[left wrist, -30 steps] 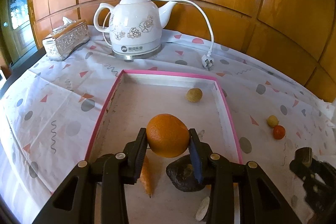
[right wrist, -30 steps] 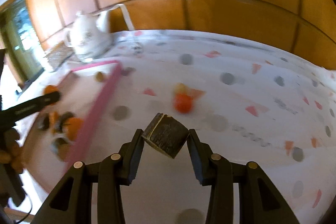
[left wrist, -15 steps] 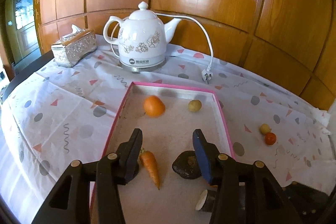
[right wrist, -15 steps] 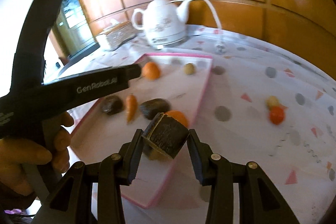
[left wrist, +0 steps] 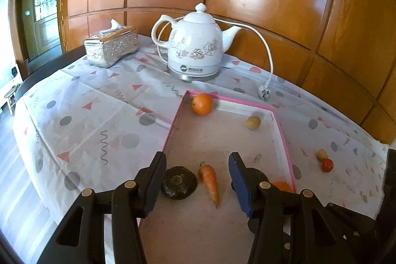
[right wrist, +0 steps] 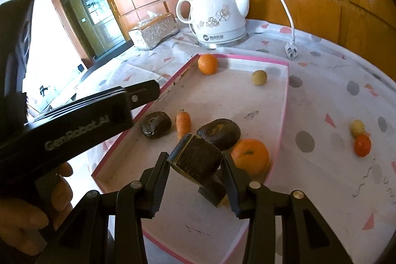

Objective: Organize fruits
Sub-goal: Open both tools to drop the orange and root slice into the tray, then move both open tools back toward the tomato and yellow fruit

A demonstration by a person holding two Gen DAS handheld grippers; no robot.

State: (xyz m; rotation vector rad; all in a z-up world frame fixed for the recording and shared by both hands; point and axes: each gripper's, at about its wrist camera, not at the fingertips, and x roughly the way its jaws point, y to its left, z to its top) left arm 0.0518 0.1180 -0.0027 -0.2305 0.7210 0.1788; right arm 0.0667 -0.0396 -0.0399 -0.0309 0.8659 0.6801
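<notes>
Between the right tool's [right wrist: 195, 166] clenched pads sits a dark cut chunk [right wrist: 195, 160], above the pink-rimmed tray [right wrist: 284, 100] just beside an orange [right wrist: 250, 156], while the left tool [left wrist: 196, 180] hangs released over a carrot [left wrist: 210, 181].

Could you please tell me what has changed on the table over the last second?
The left gripper let go of the orange, which now lies in the far left corner of the pink-rimmed tray; its jaws are empty. The right gripper carried its dark block from above the cloth to over the tray. Carrot, kettle and tissue box stayed put.
</notes>
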